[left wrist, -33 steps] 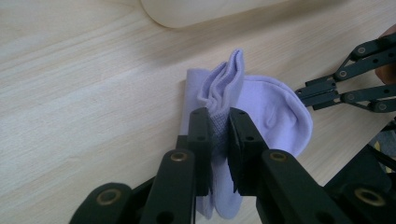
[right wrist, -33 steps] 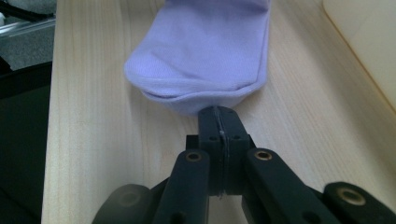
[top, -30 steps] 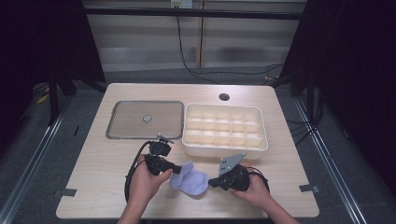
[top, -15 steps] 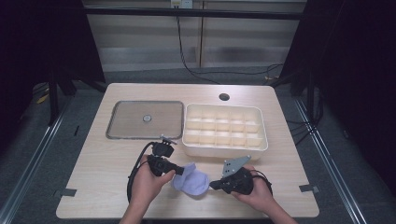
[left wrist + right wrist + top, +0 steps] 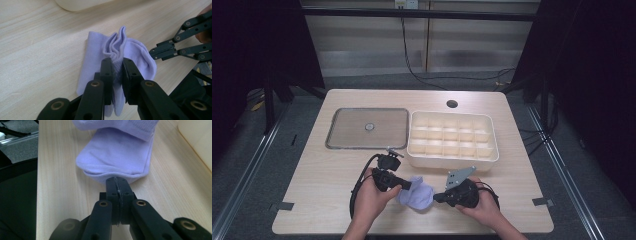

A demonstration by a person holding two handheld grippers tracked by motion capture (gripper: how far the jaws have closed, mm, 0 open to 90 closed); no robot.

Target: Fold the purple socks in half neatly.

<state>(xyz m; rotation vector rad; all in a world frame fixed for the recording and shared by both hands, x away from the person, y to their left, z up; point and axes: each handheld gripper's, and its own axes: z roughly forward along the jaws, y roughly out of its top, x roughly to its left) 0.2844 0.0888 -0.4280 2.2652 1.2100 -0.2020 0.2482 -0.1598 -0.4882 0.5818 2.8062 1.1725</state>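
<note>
A lavender sock point(image 5: 416, 196) lies crumpled on the wooden table near its front edge, between my two grippers. My left gripper point(image 5: 408, 186) comes in from the left and is shut on a bunched fold of the sock point(image 5: 96, 53); the fabric puckers up above its tips point(image 5: 117, 62). My right gripper point(image 5: 437, 197) comes in from the right, its jaws pressed together on the near edge of the sock point(image 5: 115, 152), which draws to a point at the tips point(image 5: 117, 180). In the left gripper view, the right gripper point(image 5: 152, 52) touches the sock's right side.
A cream tray point(image 5: 452, 159) with several small compartments stands just behind the grippers. A flat grey framed panel point(image 5: 343, 129) with a small centre knob lies to its left. A round hole point(image 5: 452, 104) sits near the table's far edge. Black cables loop by the left hand.
</note>
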